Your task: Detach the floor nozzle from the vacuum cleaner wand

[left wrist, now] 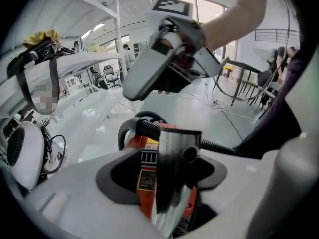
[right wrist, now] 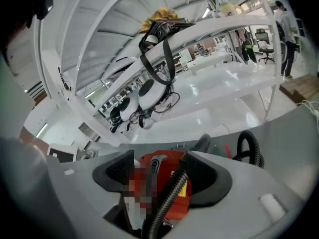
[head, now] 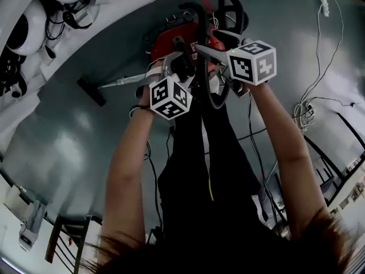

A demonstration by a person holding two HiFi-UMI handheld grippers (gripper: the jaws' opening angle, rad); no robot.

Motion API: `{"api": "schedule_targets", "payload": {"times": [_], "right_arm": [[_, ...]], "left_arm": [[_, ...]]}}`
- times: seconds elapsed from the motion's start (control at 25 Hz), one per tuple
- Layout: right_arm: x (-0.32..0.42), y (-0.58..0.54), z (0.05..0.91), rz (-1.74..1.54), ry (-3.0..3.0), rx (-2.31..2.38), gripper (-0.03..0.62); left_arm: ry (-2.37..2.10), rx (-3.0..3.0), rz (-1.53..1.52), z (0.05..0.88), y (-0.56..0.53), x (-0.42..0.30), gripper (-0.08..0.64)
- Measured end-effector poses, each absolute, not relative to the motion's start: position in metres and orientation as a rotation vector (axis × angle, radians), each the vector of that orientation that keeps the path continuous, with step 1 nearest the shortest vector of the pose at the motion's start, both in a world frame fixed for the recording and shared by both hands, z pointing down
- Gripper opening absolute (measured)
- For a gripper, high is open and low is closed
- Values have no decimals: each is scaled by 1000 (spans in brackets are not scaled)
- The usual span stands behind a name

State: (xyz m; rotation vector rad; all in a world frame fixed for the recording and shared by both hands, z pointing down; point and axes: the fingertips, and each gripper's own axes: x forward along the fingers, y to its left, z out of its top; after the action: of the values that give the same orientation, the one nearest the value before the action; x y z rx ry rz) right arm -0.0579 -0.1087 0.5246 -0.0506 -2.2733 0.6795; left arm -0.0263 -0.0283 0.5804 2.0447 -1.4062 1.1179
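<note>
Two spread fingers (left wrist: 114,177) apiece: left gripper (left wrist: 162,176) astride smooth chrome wand (left wrist: 177,148), right gripper (right wrist: 162,178) astride ribbed hose (right wrist: 169,192).

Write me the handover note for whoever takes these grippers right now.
Left gripper: jaws open, metal wand standing between them, unclamped.
Right gripper: jaws open, black hose showing in the gap.
Floor nozzle lies on the floor, left of the red vacuum, apparently still on the wand; the joint is too small to judge.
Left to do: grip the wand, pull the nozzle off.
</note>
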Motion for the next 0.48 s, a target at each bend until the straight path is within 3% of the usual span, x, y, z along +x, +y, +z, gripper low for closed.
{"api": "schedule_targets", "payload": {"times": [0.2, 0.32, 0.48], "right_arm": [[-19, -95, 525, 749, -2275, -6, 323], [-8, -86, 525, 767, -2299, 14, 269], [1, -80, 517, 777, -2338, 34, 207]], "left_arm": [[-1444, 2048, 1069, 565, -26, -24, 300], [-1491, 2047, 1026, 554, -21, -19, 297], [-1538, 2047, 880, 541, -18, -7, 239]]}}
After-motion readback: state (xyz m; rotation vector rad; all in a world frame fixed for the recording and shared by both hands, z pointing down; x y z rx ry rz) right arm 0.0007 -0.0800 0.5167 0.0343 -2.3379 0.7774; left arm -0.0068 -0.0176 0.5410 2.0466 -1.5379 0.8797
